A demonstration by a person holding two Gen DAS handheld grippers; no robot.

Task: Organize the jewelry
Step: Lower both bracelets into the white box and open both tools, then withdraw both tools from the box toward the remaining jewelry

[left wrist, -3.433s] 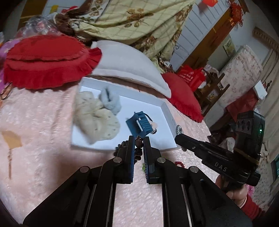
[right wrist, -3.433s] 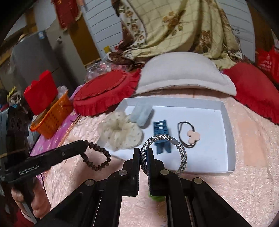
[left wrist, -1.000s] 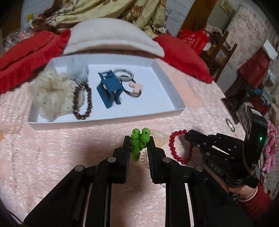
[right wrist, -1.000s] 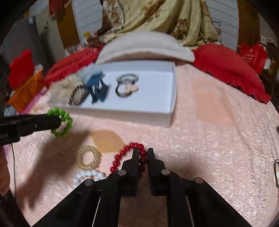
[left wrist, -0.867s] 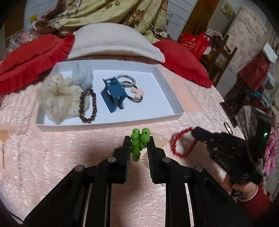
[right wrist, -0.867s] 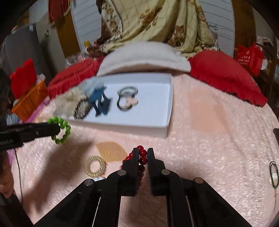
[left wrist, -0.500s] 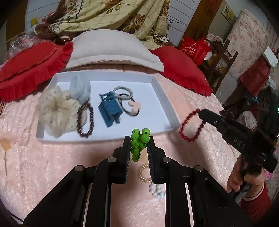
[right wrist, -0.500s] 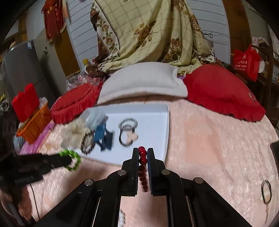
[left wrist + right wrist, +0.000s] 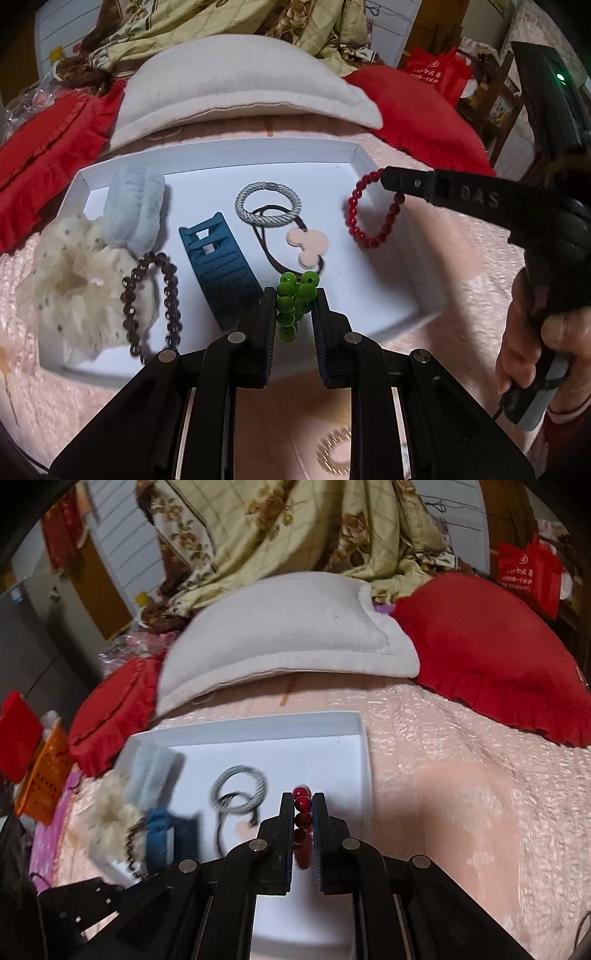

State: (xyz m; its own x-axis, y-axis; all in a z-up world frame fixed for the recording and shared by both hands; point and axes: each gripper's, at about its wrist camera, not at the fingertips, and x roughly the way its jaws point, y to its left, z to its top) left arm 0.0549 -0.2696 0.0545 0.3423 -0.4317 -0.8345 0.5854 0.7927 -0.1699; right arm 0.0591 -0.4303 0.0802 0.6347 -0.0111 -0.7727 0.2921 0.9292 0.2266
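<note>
A white tray (image 9: 221,153) lies on the pink bedspread. It holds a cream scrunchie (image 9: 70,280), a pale blue scrunchie (image 9: 135,210), a brown bead bracelet (image 9: 155,302), a blue hair claw (image 9: 218,269), a grey braided hair tie (image 9: 267,203) and a black hair tie with a pink charm (image 9: 308,243). My left gripper (image 9: 294,306) is shut on a green bead bracelet (image 9: 295,299) above the tray's front part. My right gripper (image 9: 303,808) is shut on a red bead bracelet (image 9: 302,812), which hangs over the tray's right side (image 9: 369,218).
A grey-white pillow (image 9: 236,85) and red frilled cushions (image 9: 413,107) lie behind the tray. A gold ring-shaped piece (image 9: 334,450) lies on the bedspread near me. An orange basket (image 9: 44,779) stands at the left edge of the bed.
Both grippers have lifted their bracelets off the bedspread and moved forward over the tray. The red bracelet now hangs above the tray's right side, the green one above its front.
</note>
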